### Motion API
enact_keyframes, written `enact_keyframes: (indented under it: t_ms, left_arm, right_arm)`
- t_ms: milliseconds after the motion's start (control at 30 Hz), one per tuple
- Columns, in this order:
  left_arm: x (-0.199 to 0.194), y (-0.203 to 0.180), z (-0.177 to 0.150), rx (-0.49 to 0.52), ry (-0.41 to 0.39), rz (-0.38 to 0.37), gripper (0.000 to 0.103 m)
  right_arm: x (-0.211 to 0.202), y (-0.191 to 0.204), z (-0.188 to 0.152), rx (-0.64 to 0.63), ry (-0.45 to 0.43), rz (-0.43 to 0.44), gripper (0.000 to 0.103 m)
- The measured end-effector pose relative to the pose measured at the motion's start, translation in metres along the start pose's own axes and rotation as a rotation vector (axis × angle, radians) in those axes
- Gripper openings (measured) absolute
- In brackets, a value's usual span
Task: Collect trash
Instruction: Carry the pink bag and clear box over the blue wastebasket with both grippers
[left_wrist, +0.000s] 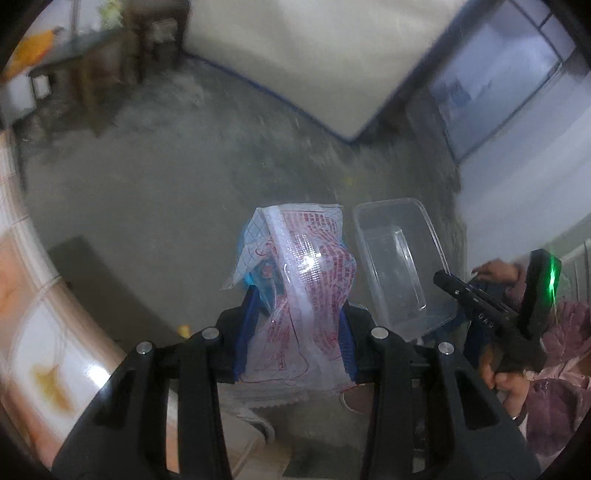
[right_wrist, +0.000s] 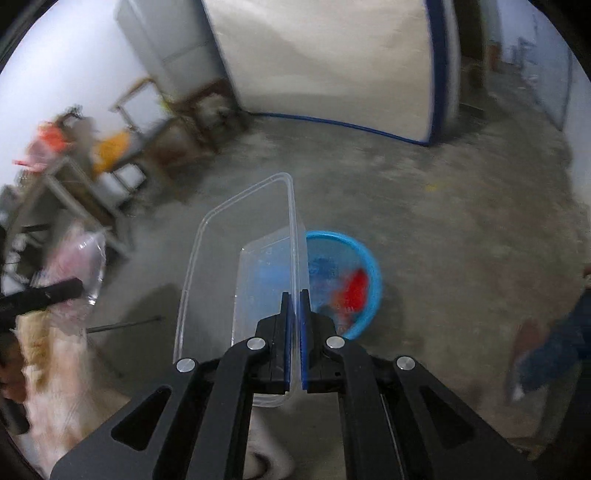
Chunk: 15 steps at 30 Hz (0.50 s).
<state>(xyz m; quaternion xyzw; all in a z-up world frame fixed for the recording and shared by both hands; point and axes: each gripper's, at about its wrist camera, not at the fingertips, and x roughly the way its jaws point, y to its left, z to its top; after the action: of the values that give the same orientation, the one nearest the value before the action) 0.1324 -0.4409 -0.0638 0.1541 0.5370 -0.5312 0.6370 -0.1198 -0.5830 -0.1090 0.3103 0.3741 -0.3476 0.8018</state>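
My left gripper (left_wrist: 297, 301) is shut on a crumpled clear plastic bag (left_wrist: 306, 266) with red print, pinched between its blue pads (left_wrist: 245, 325). To its right a clear plastic food box (left_wrist: 399, 258) hangs from my right gripper (left_wrist: 441, 277). In the right wrist view, that right gripper (right_wrist: 294, 295) is shut on the long wall of the food box (right_wrist: 229, 258). Just beyond it a blue basin (right_wrist: 371, 258) stands on the floor with red and blue scraps inside. The bag (right_wrist: 79, 266) and left gripper (right_wrist: 75, 286) show blurred at the left edge.
Concrete floor all around. A white panel with blue edging (right_wrist: 332, 62) leans at the back. Cluttered metal tables (right_wrist: 74, 173) stand on the left. A person's leg in blue trousers (right_wrist: 554, 350) is at the right. A tiled counter (left_wrist: 33, 332) lies close on the left.
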Motion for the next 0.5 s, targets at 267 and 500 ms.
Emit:
enact_keyframes:
  t_ms: [267, 500]
  left_arm:
    - [0.168, 0.003, 0.061, -0.086, 0.260, 0.005, 0.037]
    - [0.261, 0.018, 0.088, -0.158, 0.360, 0.044, 0.051]
  right_arm:
    - [0.081, -0.044, 0.010, 0.072, 0.090, -0.128, 0.004]
    - [0.152, -0.057, 0.017, 0.082, 0.155, -0.217, 0.004]
